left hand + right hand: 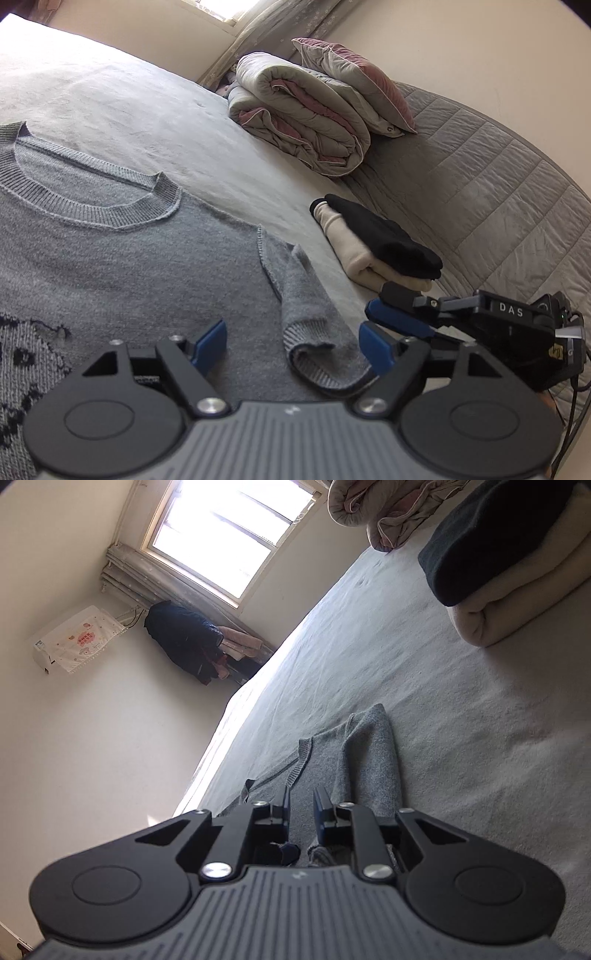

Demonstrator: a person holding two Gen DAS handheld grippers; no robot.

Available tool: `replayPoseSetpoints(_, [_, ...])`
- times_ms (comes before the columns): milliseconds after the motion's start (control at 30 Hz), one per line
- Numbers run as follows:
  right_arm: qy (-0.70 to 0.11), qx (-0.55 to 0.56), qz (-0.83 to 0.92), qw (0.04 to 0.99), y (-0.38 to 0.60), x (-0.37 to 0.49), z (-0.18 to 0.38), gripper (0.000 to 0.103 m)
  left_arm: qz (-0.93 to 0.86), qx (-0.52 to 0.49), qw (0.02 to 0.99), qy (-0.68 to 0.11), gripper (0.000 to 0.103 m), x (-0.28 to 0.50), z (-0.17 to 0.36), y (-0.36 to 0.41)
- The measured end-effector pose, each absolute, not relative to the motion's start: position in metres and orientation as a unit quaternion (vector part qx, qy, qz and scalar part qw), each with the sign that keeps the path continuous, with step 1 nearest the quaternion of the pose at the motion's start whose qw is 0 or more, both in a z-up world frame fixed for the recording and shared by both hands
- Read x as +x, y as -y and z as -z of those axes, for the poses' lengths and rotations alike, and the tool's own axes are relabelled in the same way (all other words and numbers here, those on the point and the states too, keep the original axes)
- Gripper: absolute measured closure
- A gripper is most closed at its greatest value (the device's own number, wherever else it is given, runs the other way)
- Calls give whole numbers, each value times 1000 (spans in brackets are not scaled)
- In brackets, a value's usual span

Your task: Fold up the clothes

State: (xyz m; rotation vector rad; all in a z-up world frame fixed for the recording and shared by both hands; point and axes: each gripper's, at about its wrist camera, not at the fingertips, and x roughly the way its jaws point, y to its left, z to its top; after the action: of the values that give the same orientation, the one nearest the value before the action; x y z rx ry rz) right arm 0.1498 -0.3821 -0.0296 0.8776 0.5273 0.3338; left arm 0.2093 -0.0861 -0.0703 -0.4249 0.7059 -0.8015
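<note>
1. We find the grey knitted sweater with a ribbed round collar [110,258] spread flat on the pale bed [129,110], filling the left and near part of the left wrist view.
2. Our left gripper [295,343] hovers over its folded-in sleeve with ribbed cuff [310,332], jaws wide and holding nothing.
3. Our right gripper [301,812] sits just right of that cuff, jaws narrow with a small gap; we cannot tell whether they pinch cloth.
4. We judge the knit soft, light and stretchy; grip hem or shoulder seams.
5. Far right, folded cream and black clothes [376,243] and a rolled grey-pink quilt [303,110] lie apart, not obstructing.
</note>
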Motion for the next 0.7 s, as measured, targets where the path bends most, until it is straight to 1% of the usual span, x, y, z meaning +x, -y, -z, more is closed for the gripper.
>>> replayPoseSetpoints(67, [-268,399,-144,865,386,148,33,74,374,-196,842,-336,22,210,70,88])
replayPoseSetpoints(200, [-287,311,-163,891,376,144,25,74,369,-160,849,-341,22,207,63,96])
replayPoseSetpoints(433, [-273,107,-261,920,350,112,11,73,378,-14,861,-341,24,193,54,129])
replayPoseSetpoints(467, [-269,78,-276,920,346,105,11,70,372,-10,863,-341,25,195,53,132])
replayPoseSetpoints(500, [-265,53,-280,921,340,101,10,60,366,-7,866,-342,29,197,53,135])
replayPoseSetpoints(567, [-262,6,-271,926,327,99,11,56,352,-1,871,-343,41,202,52,141])
replayPoseSetpoints(600, [-268,-3,-275,923,323,100,15,54,344,5,874,-343,52,204,52,143])
replayPoseSetpoints(667, [-279,-28,-282,917,313,103,22,54,332,14,879,-341,61,207,52,146])
replayPoseSetpoints(700, [-280,-44,-278,918,308,105,24,54,328,8,881,-342,73,208,52,145])
